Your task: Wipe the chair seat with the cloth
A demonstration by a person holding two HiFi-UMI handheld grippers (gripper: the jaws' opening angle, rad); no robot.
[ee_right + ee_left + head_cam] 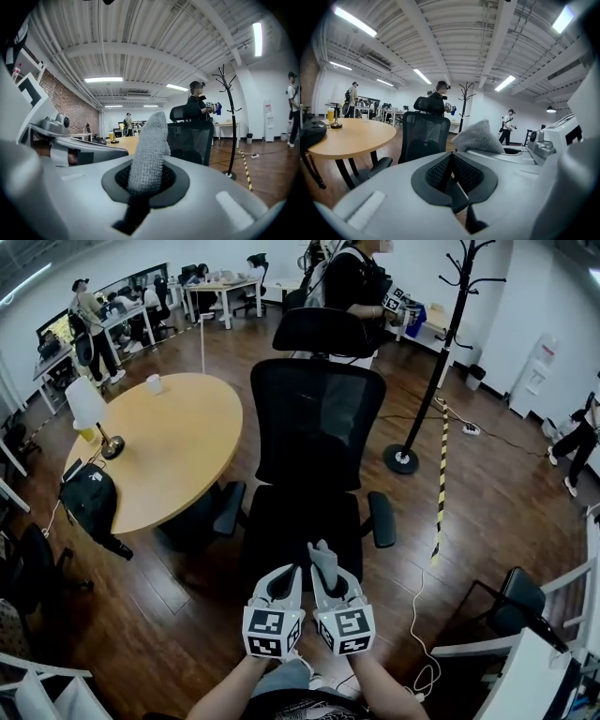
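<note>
While I watch from the head view, the left gripper (284, 574) and the right gripper (330, 570) sit just beside each other, tips over the front edge of the black chair seat (302, 519). I cannot tell from there how high above it they are. That view alone shows me the seat. From either gripper's camera I get only the mesh backrest (423, 133) ahead and an armrest (375, 166) low to the left, with the seat lost behind the tool bodies.

The jaw states come from the gripper views. The left gripper's jaws are pressed together with nothing between them. The right gripper's jaws pinch the grey cloth (149, 149), which stands up out of them as a folded strip. In the left gripper view the same cloth shows as a grey peak just to that tool's right. A round wooden table (164, 451) lies off to the left of both tools, and a coat stand (448, 343) ahead to the right.
</note>
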